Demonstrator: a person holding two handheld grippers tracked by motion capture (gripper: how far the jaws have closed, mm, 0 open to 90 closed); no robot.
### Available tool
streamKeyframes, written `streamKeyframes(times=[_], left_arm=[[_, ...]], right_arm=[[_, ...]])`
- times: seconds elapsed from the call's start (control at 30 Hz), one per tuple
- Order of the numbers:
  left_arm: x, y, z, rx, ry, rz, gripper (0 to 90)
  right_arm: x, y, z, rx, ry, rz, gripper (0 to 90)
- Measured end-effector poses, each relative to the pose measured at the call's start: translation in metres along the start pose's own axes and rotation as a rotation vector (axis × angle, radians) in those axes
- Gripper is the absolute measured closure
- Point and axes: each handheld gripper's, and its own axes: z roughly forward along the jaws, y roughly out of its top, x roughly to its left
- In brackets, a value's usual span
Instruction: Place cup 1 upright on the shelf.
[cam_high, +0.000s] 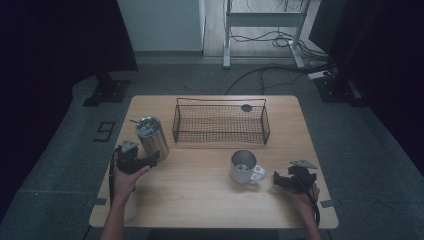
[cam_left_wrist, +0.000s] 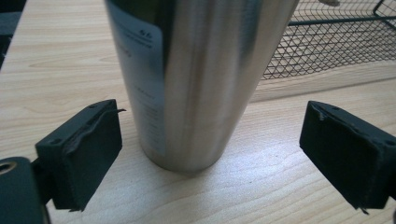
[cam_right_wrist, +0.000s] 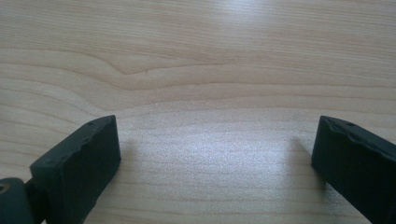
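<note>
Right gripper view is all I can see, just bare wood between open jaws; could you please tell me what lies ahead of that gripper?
Observer: A metal mug stands upright on the table just ahead of the right gripper, handle turned toward it, with a gap between them.
Operator: Thank you. What is the left gripper doing?
Observer: The left gripper is open, its jaws on either side of the base of a steel tumbler, not touching it.
Operator: Is there anywhere to put things?
Observer: A black wire basket sits at the far middle of the table, beyond both the mug and the tumbler.
</note>
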Motion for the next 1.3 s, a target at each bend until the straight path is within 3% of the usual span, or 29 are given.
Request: streamKeyframes(times=[0.23,0.8,1.3], left_arm=[[-0.001,0.006,0.005,0.001,0.008,0.019,5.2],[-0.001,0.021,0.013,-0.017,0.027,0.016,4.3],[0.005,0.024,0.025,-0.024,0.035,-0.003,5.3]], right_arm=[[0.0,0.0,0.0,0.0,0.0,0.0,1.0],[0.0,0.0,0.0,0.0,0.0,0.0,1.0],[0.0,0.0,0.0,0.0,0.0,0.0,1.0]])
